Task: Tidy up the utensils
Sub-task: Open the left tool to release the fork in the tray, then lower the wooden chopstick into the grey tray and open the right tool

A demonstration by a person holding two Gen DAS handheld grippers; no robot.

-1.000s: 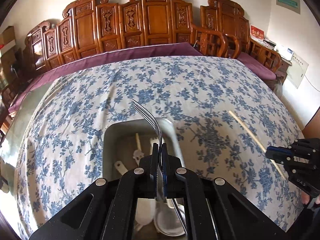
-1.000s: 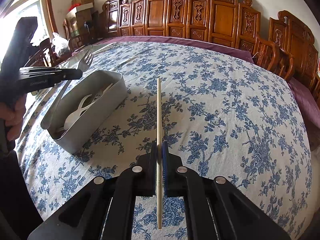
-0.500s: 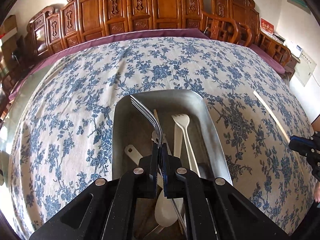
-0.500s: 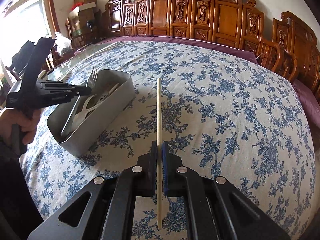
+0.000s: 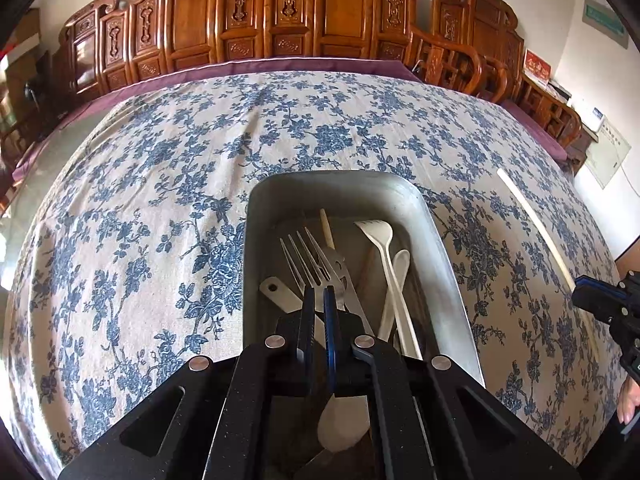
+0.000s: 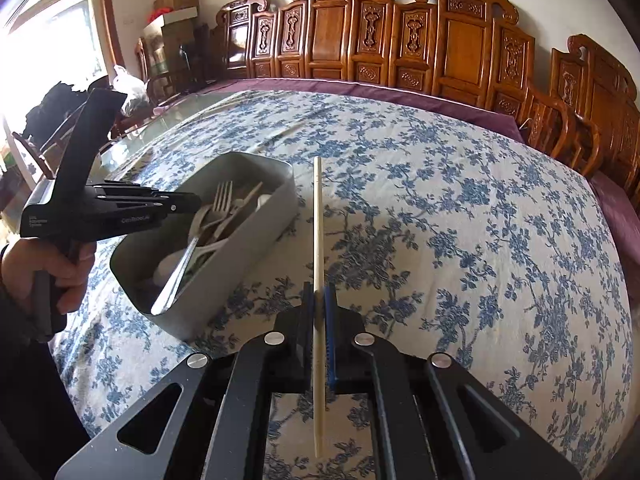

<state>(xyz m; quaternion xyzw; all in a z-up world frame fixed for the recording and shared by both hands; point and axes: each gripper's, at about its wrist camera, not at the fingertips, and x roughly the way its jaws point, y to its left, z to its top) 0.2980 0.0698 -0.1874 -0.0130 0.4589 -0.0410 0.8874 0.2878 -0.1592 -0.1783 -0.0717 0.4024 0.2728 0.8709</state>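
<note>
A grey metal bin holds several white plastic utensils, and it shows in the right wrist view too. My left gripper sits over the bin with its jaws a little apart around a metal fork. The fork's flat tines lie over the other utensils, and its handle rests on the bin's near rim. My right gripper is shut on a pale wooden chopstick and holds it above the cloth, right of the bin. The chopstick shows in the left wrist view.
The table carries a blue floral cloth. Carved wooden chairs line the far edge and the right side. Another thin stick lies on the cloth beyond the bin. Boxes and bags stand at the far left.
My left gripper moved forward and down over the bin. The fork turned from edge-on to flat and its jaws parted slightly. My right gripper held the chopstick steady.
</note>
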